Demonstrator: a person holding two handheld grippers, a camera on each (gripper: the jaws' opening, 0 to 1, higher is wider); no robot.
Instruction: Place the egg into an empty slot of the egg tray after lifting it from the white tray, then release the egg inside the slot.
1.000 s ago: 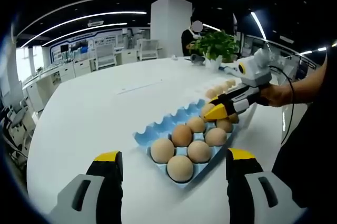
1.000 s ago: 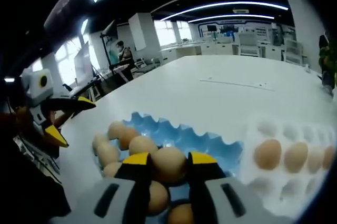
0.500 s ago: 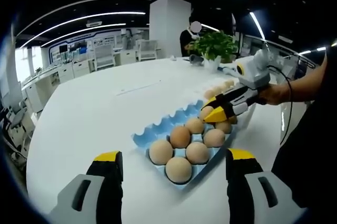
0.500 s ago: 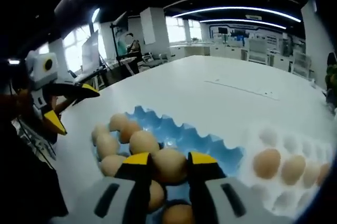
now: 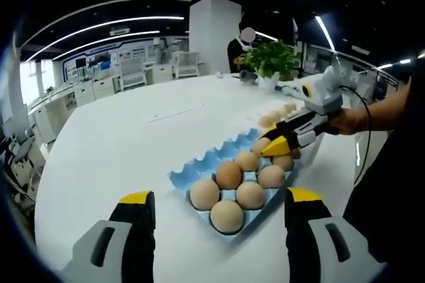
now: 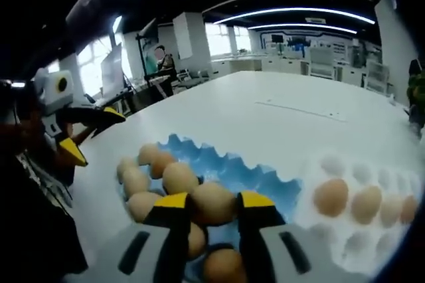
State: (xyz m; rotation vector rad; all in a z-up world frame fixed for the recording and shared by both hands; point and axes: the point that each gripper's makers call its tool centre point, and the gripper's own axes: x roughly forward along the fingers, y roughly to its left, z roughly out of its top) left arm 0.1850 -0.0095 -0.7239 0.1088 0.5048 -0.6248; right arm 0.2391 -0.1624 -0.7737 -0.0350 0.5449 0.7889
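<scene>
A blue egg tray (image 5: 199,162) with several brown eggs lies on the white table. My right gripper (image 6: 214,202) is shut on a brown egg (image 6: 212,204), just over the blue egg tray (image 6: 232,167) at the end nearest the white tray. In the left gripper view, the right gripper (image 5: 273,139) comes in from the right with that egg (image 5: 259,145) at its yellow tips. The white tray (image 6: 345,163) lies beside the blue one and holds several eggs (image 6: 330,196). My left gripper (image 5: 219,198) stands open in front of the blue tray, with nothing in it; the left gripper (image 6: 93,138) shows open at the left.
A potted plant (image 5: 272,57) stands at the table's far end, with a person (image 5: 240,47) behind it and a white pillar (image 5: 212,30). A hand and forearm (image 5: 372,113) hold the right gripper. Bare white table (image 5: 119,137) spreads left of the trays.
Little has changed. The right gripper, still shut on the egg, has shifted slightly over the far end of the blue tray. The left gripper stays open and still.
</scene>
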